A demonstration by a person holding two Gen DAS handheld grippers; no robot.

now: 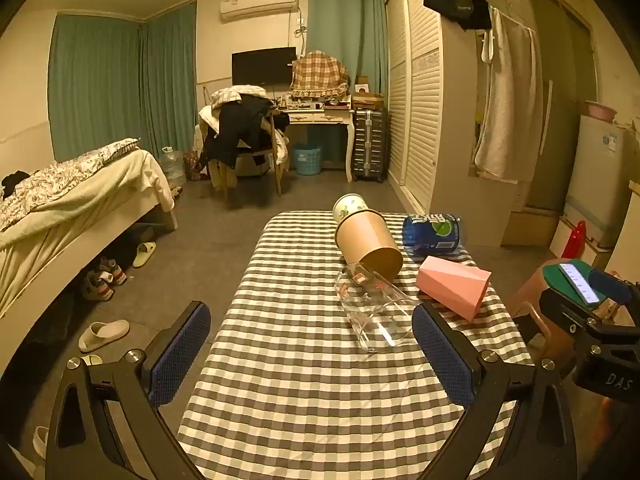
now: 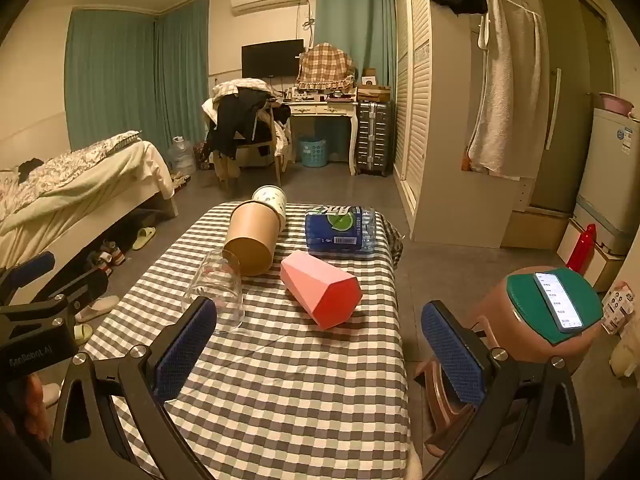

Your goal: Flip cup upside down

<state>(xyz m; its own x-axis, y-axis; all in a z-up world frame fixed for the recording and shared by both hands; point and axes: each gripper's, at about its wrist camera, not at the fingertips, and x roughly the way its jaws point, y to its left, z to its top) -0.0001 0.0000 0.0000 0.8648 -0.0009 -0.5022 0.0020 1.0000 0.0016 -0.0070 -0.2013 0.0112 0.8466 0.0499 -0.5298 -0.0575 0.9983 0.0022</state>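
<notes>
on the checked tablecloth [image 2: 280, 380] four cups lay on their sides: a clear glass cup [image 1: 372, 312], a brown paper cup [image 1: 368, 244] touching it at the far end, a white printed cup [image 1: 349, 207] just behind the brown one, and a pink faceted cup [image 2: 320, 290] to the right, apart from the glass. a blue pack of water bottles [image 2: 340, 230] lay at the far right of the table. the left gripper [image 1: 312, 354] hovered over the near part of the table, its blue pads spread wide and holding nothing, the glass cup just ahead by its right pad. the right gripper [image 2: 320, 348] was likewise spread apart and empty, with the pink cup ahead between its fingers. a phone [image 2: 558, 302] rested on a green-topped stool [image 2: 520, 292] beside the table
</notes>
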